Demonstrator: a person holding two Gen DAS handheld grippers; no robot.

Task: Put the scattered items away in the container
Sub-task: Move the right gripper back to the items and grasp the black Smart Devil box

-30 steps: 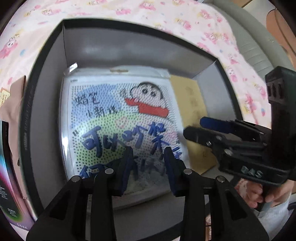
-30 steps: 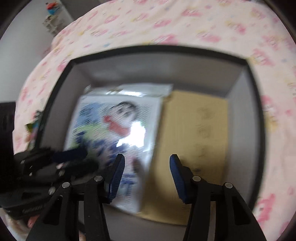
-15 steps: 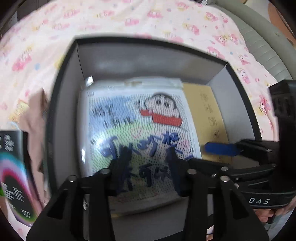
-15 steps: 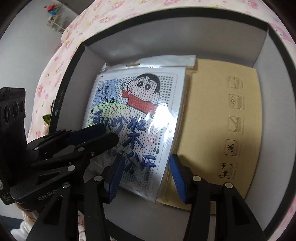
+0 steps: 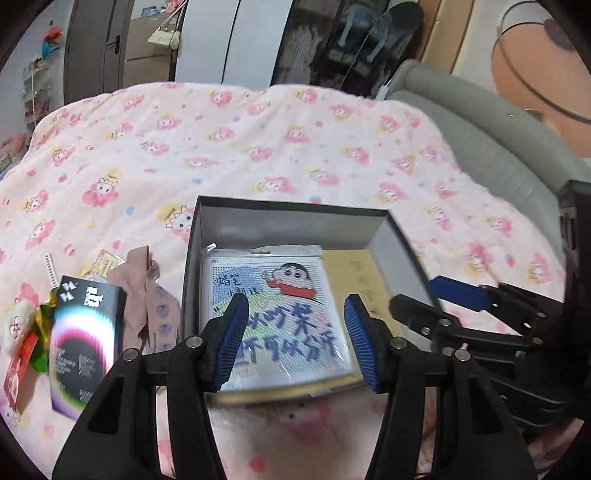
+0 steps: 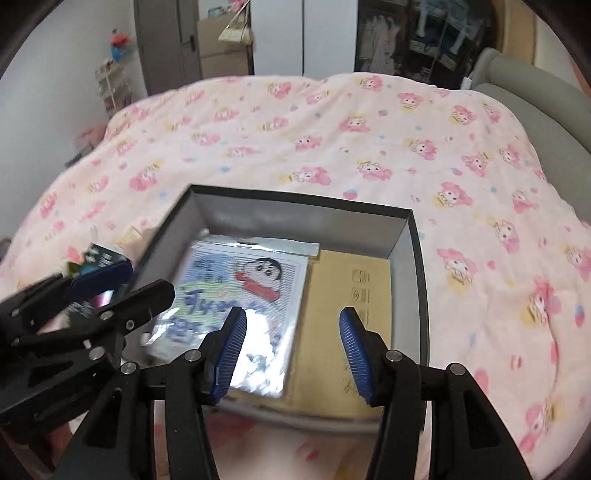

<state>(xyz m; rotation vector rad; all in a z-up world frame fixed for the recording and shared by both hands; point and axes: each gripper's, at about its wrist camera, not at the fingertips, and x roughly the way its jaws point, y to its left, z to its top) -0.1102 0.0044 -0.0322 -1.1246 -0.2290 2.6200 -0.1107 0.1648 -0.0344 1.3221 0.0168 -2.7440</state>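
Lying in the box (image 5: 280, 221), the cartoon packet (image 5: 273, 306) sits below both grippers' opening, empty fingers (image 5: 231, 339).

Each gripper (image 5: 293, 339) is black plastic with silver screws and 2 blue ribbed pads (image 6: 232, 349).

Pink cartoon-print quilt (image 5: 258, 147) spread over the bed, grey padded bed frame (image 5: 491, 147) along its right edge; beyond, grey door (image 6: 166, 44), white wardrobe panels (image 5: 236, 37), hanging handbag (image 6: 232, 33), dim clothes rack (image 6: 424, 33)
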